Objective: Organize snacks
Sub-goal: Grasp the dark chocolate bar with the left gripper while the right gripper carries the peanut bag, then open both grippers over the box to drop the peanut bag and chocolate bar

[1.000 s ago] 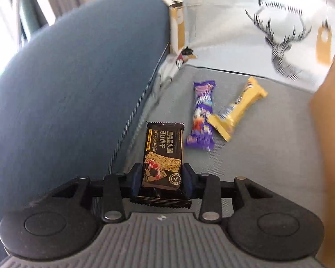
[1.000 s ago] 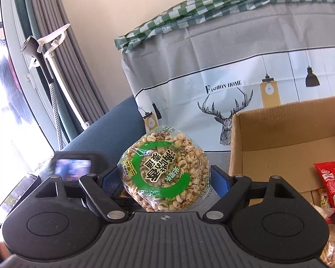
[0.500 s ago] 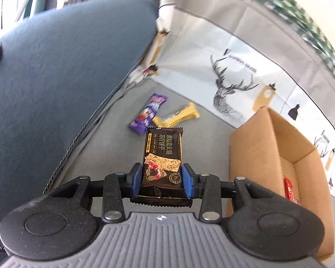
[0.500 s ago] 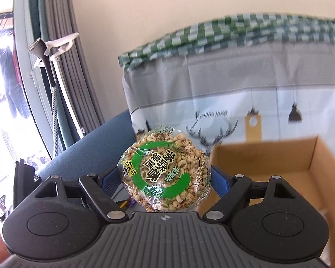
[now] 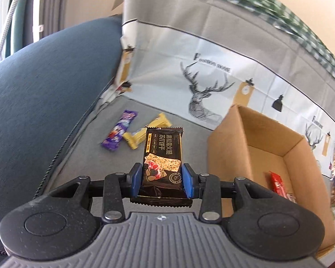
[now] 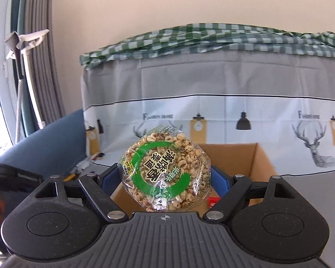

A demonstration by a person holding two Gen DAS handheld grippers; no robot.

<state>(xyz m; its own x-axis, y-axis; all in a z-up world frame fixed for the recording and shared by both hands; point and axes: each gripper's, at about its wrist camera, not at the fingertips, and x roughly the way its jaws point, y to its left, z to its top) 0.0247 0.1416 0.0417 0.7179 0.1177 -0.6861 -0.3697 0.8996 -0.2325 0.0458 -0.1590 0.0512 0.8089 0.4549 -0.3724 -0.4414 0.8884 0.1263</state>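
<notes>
Ideally, with the left gripper (image 5: 162,178) pinching the black cracker packet (image 5: 162,158) beside the cardboard box (image 5: 252,120) and the right gripper (image 6: 165,176) clamping the round puffed-grain pack (image 6: 165,174) above it, each snack should clear the rim before release.

I see a black cracker pack (image 5: 162,156) upright, a round puffed-grain bag (image 6: 165,172), purple (image 5: 119,132) and yellow (image 5: 145,134) bars far left, box (image 5: 223,147) right.
</notes>
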